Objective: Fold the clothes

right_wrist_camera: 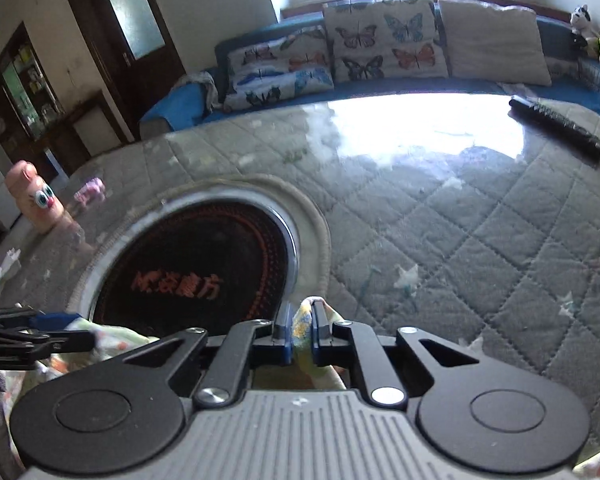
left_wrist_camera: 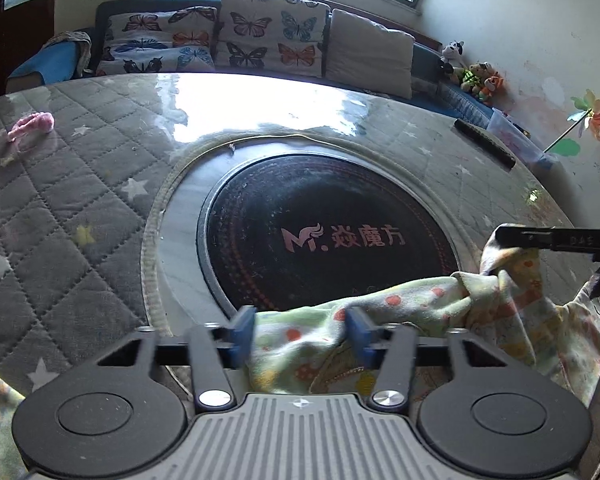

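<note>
The left gripper [left_wrist_camera: 300, 334] sits low over the near edge of the round desk [left_wrist_camera: 80, 216], its blue jaws spread apart with the patterned garment [left_wrist_camera: 412, 308] lying loosely between them; the pads do not press on the cloth, so the left jaws are released. The garment is a pale green and yellow piece with orange dots. It drapes over the near rim of the desk and across the lower edge of the dark round heater plate [left_wrist_camera: 324, 232] set in the desk's middle, then rises in a bunched ridge to the right, where the right gripper [left_wrist_camera: 556, 240] enters from the frame edge and pinches its upper corner.

From the right wrist view, the right gripper [right_wrist_camera: 302, 336] has its jaws clenched on a narrow fold of the garment [right_wrist_camera: 305, 320], which stands up between the two pads. The left gripper [right_wrist_camera: 40, 332] shows at the left edge, with more of the cloth under it.

The desk wears a grey quilted cover with stars under a glossy clear sheet. A black remote control [right_wrist_camera: 556, 130] lies near the far right edge, a small pink item [left_wrist_camera: 32, 126] on the far left, and a pink toy figure with painted eyes [right_wrist_camera: 36, 200] stands at the left side. Behind the desk runs a blue sofa [right_wrist_camera: 180, 104] with butterfly cushions [left_wrist_camera: 272, 30] and stuffed toys [left_wrist_camera: 476, 76] at its end.
</note>
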